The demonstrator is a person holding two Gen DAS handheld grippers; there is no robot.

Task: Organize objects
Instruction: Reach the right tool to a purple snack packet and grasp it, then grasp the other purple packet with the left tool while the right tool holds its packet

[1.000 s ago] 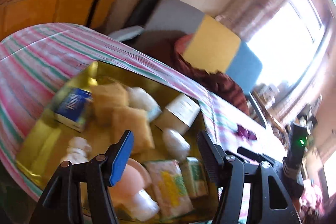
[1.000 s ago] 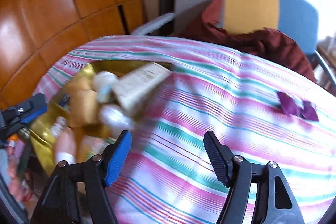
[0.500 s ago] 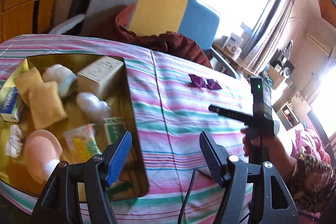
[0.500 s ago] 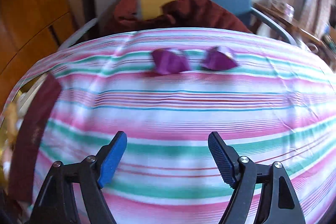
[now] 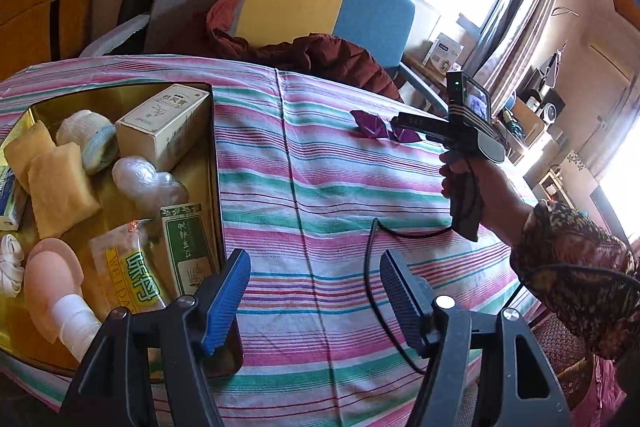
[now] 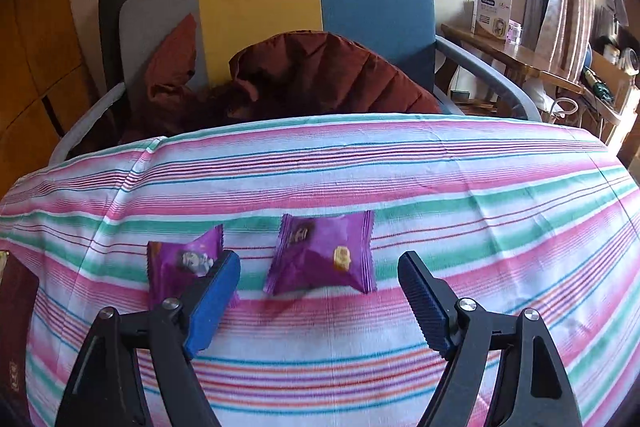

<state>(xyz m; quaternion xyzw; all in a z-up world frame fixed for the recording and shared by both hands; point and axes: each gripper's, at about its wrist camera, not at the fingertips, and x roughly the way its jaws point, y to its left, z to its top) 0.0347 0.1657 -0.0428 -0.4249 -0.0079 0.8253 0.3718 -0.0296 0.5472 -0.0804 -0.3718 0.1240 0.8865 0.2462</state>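
Two purple snack packets lie on the striped tablecloth [image 6: 400,367]. In the right wrist view the right packet [image 6: 324,253] sits between and just ahead of my open right gripper [image 6: 320,291], and the left packet [image 6: 180,267] is partly behind the left finger [image 6: 212,303]. In the left wrist view both packets [image 5: 380,127] lie far across the table, under the right gripper's body [image 5: 464,131]. My left gripper [image 5: 314,291] is open and empty beside a gold tray [image 5: 120,95] full of boxes, packets and wrapped things.
A grey, yellow and blue chair [image 6: 280,7] with a dark red jacket [image 6: 320,75] stands behind the table. The tray holds a cream box [image 5: 164,127], yellow pads [image 5: 60,187] and a green packet [image 5: 188,247]. A cable [image 5: 380,231] trails on the cloth.
Both grippers swung right, away from the tray. The right gripper moved toward the purple packets, which now lie just in front of its fingers. Both stayed open.
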